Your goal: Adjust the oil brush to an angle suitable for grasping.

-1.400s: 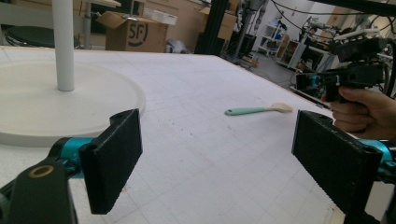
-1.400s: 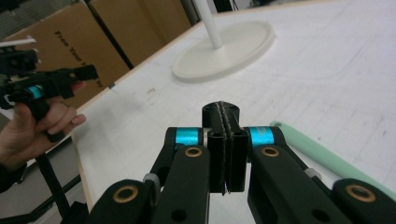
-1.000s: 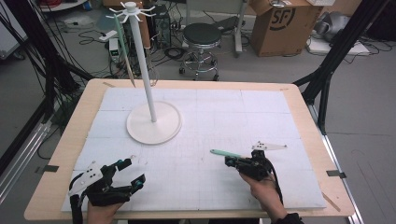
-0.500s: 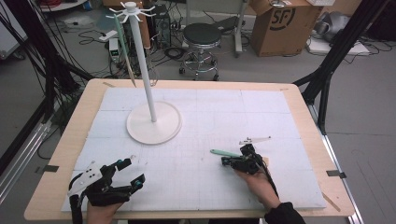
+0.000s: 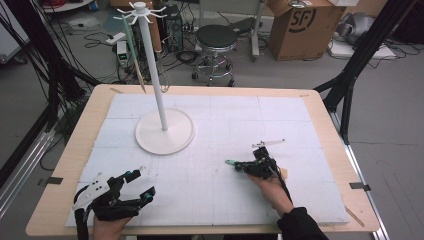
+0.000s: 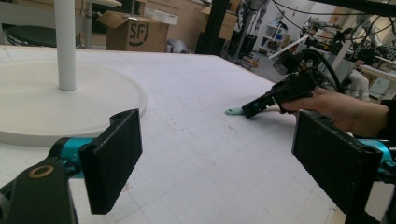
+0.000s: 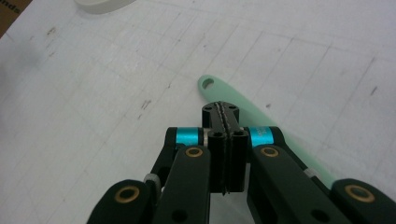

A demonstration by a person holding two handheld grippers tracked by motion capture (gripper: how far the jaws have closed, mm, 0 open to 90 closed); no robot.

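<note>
While the near edge comes first:
Left tool (image 5: 142,184): seven o'clock on the worktop (image 5: 300,205), jaws spread wide, nothing between them.
Right tool (image 5: 239,165): five o'clock, jaws pressed together, hand low, aimed toward nine.
Mint handle (image 7: 243,105): flat on the worktop beneath the right tool's tip.
White stand (image 5: 164,131): eleven o'clock.
Cardboard box (image 5: 300,25): one o'clock, on the floor, printed "SF".

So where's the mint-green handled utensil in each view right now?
High view: green utensil lies right of centre, poking left from under the right gripper.
Left gripper view: its tip lies mid-right on the mat.
Right gripper view: centre, beneath the shut jaws.
Shared landmark: the white stand base.
</note>
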